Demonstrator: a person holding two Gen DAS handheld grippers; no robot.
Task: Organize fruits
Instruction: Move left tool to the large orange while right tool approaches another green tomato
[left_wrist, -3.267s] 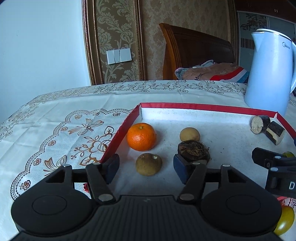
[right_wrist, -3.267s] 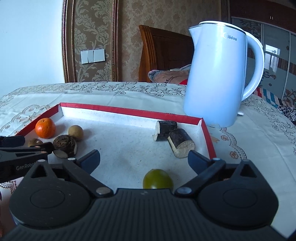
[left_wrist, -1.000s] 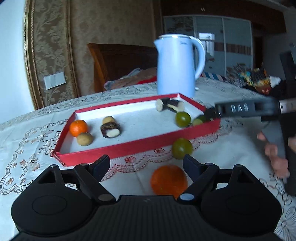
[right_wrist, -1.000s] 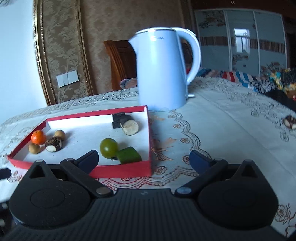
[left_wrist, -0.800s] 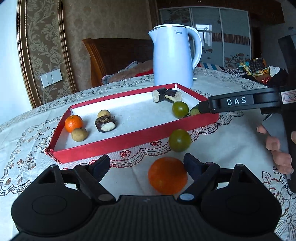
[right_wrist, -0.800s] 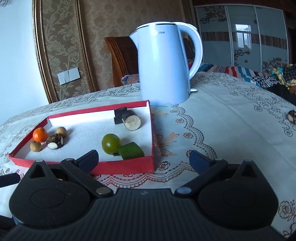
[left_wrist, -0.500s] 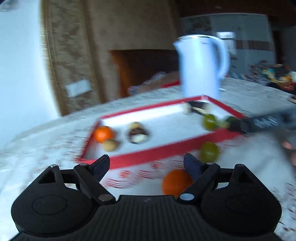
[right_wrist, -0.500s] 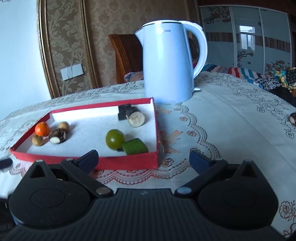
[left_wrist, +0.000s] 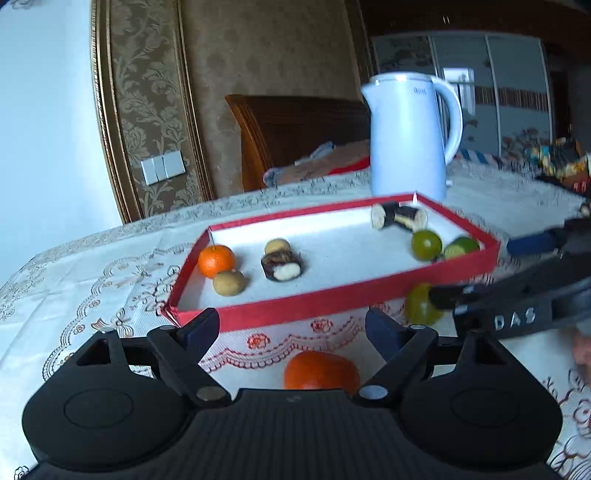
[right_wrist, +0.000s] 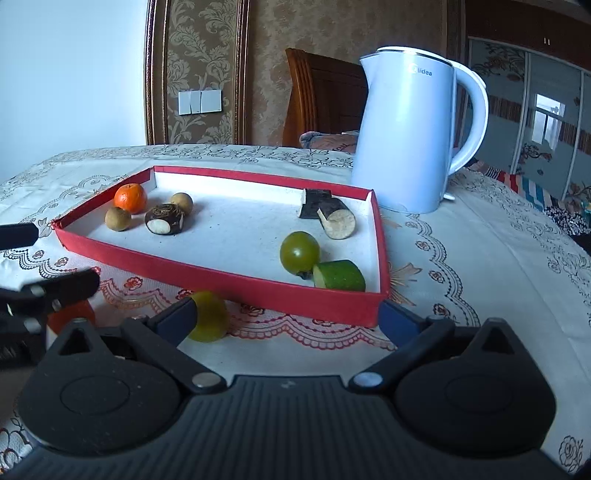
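A red tray (left_wrist: 332, 302) holds a small orange (left_wrist: 216, 260), brown round fruits, dark cut pieces, a green fruit (right_wrist: 299, 253) and a green cut piece (right_wrist: 340, 275). In front of it on the cloth lie an orange (left_wrist: 321, 371) and a yellow-green fruit (right_wrist: 208, 315). My left gripper (left_wrist: 291, 332) is open, and the orange lies between its fingers without touching either. My right gripper (right_wrist: 288, 319) is open, with the yellow-green fruit just inside its left finger (right_wrist: 177, 321). In the left wrist view the right gripper (left_wrist: 485, 269) partly hides that fruit (left_wrist: 421, 304).
A white kettle (right_wrist: 410, 140) stands behind the tray's far right corner. The table carries a lace-patterned cloth (right_wrist: 480, 258). A wooden chair back (left_wrist: 295, 136) rises beyond the table. A hand (left_wrist: 581, 347) shows at the right edge.
The right gripper has shifted left along the tray's front, bringing the yellow-green fruit beside its left finger. The left view swung and steadied, with the orange still between its open fingers.
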